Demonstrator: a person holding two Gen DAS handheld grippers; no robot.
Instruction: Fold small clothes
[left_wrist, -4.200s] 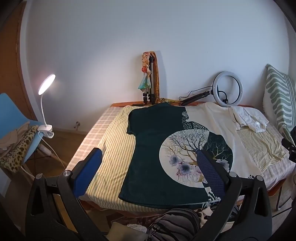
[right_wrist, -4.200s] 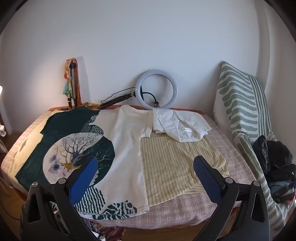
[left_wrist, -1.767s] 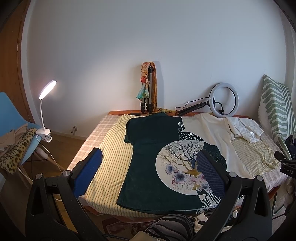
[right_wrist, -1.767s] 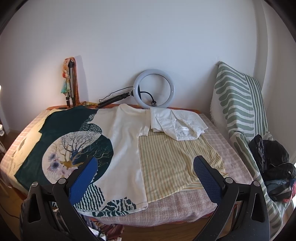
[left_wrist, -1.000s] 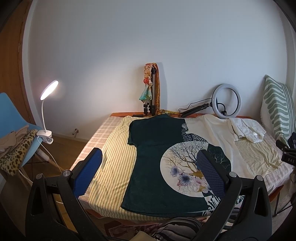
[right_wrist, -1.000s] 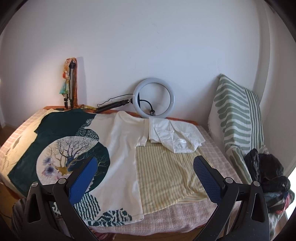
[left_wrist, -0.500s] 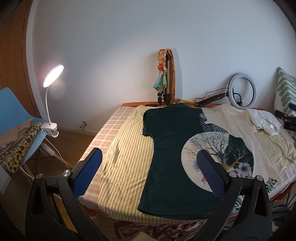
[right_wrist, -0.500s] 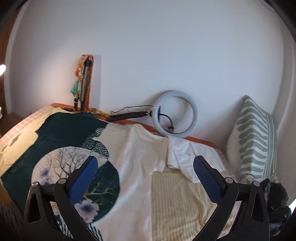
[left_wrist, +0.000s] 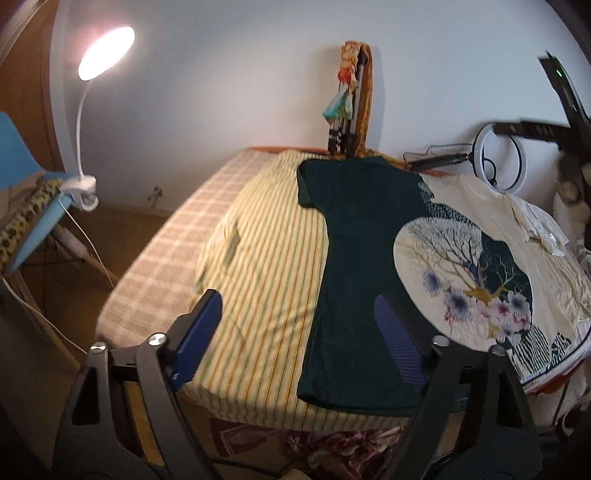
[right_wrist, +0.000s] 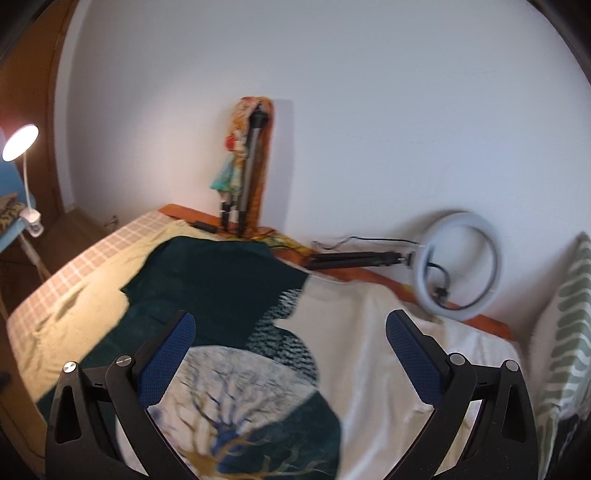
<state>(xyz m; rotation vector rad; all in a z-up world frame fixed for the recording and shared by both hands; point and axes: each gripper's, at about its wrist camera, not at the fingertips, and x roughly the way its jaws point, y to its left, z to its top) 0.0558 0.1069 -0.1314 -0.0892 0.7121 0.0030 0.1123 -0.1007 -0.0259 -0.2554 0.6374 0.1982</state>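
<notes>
Both claws have dropped closer over the bed (left_wrist: 155, 258). Left claw (left_wrist: 295, 332) closing, nothing between, at shirt's (left_wrist: 354, 236) near-edge hem. Right claw (right_wrist: 291, 354) apart, empty, above shirt's middle.

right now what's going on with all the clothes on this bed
A person is about to fold clothes, working a hand-held gripper in each hand. The left hand-held gripper hovers over the near edge of the bed, above the yellow striped shirt and the dark green printed t-shirt, its jaws closing with nothing between them. The right hand-held gripper is open and empty over the same t-shirt. Nothing is grasped yet; the clothes lie flat.
</notes>
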